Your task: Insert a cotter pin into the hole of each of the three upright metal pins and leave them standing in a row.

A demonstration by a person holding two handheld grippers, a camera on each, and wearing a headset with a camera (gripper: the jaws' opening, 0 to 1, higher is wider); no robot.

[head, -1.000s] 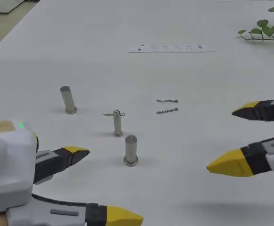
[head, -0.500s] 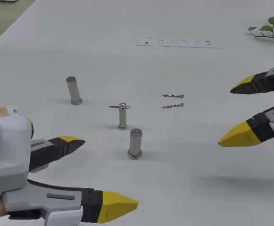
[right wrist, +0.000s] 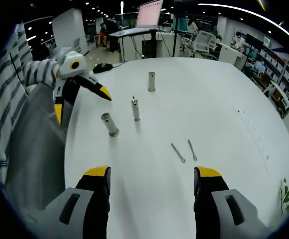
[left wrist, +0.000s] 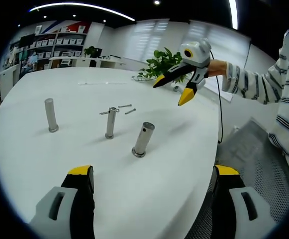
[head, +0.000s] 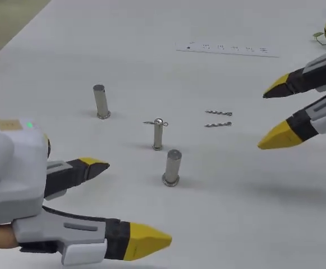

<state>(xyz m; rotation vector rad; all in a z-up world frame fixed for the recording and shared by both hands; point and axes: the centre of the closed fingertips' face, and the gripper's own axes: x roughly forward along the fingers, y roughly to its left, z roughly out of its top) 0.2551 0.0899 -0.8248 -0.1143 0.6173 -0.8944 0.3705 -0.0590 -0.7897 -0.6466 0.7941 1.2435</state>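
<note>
Three upright metal pins stand on the white table: a far-left pin, a middle pin with a cotter pin through its top hole, and a near pin. Two loose cotter pins lie side by side to the right of the middle pin. My left gripper is open, low at the front left, short of the near pin. My right gripper hovers open at the right, beside the loose cotter pins. Both hold nothing.
A printed label strip lies at the far side of the table, with a green plant beyond the right gripper. The table's left edge runs along a floor. A striped sleeve is at the right of the left gripper view.
The head view has shifted, so everything sits further right. Relative to the pins, my right gripper has risen toward the level of the loose cotter pins. Pins and cotter pins lie unmoved.
</note>
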